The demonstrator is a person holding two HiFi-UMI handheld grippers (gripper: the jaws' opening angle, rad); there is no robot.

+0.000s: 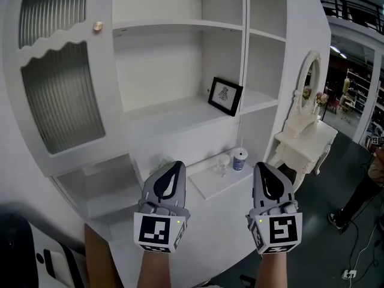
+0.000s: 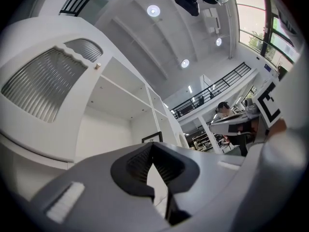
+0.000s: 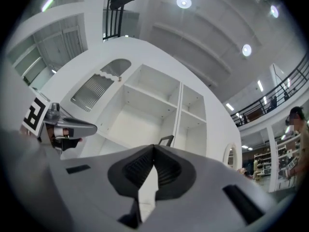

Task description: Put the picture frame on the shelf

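White shelf unit (image 1: 180,110). Picture frame (image 1: 225,96) black, with a white print and a dark figure. Left of frame: door panels (image 1: 60,98) ribbed grey, knob (image 1: 97,26) brass-gold. Below frame: cup (image 1: 239,159) blue and white. Left gripper (image 1: 177,164) and right gripper (image 1: 263,165) grey with black lining and black-and-white square-marker pattern. Right of frame: dressing table (image 1: 303,140) white.

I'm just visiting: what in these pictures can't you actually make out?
- Drawing in the frame: head view, too small to tell.
- Lower part of the frame: claw views, hidden behind the left claw and right claw.
- Label on the cup: head view, too small.
- Behind the cabinet door: head view, ribbed glass hides it.
- A person: head view, cut off by the right edge.
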